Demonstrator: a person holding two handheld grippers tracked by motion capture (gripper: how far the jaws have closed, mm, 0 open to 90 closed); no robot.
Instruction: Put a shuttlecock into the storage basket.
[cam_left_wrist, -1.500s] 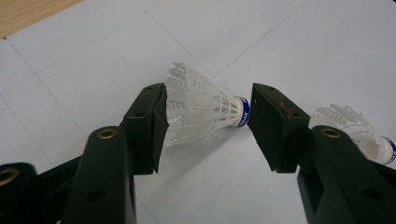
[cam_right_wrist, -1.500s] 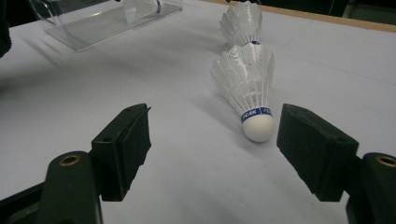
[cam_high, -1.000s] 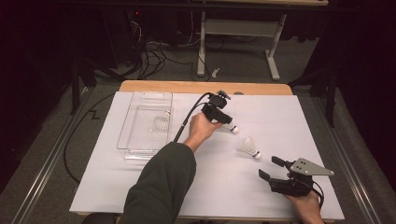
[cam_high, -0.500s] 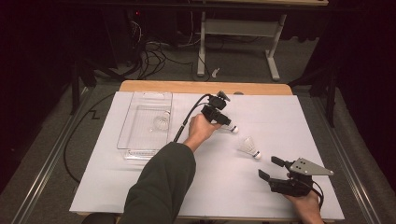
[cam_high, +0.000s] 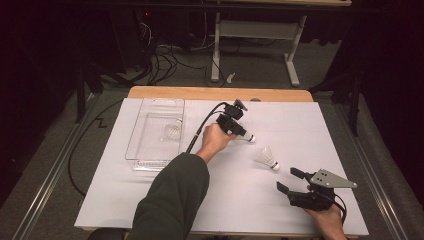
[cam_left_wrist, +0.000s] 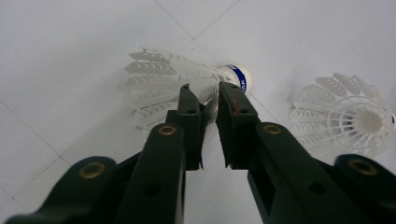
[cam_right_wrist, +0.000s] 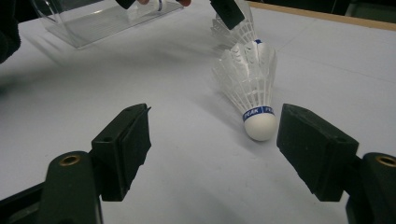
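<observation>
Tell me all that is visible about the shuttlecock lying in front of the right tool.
The shuttlecock is white, with a skirt of feather-like vanes, a rounded white cork base and a blue band with lettering around it. It lies on its side on the white table cover, base toward the right tool, whose jaws stand wide open and apart from it. Nothing touches it but the cover. A second shuttlecock lies beyond, at the left tool.

White feathered shuttlecock (cam_left_wrist: 187, 79) lying on its side, blue-banded cork, second shuttlecock (cam_high: 266, 157) nearby.
</observation>
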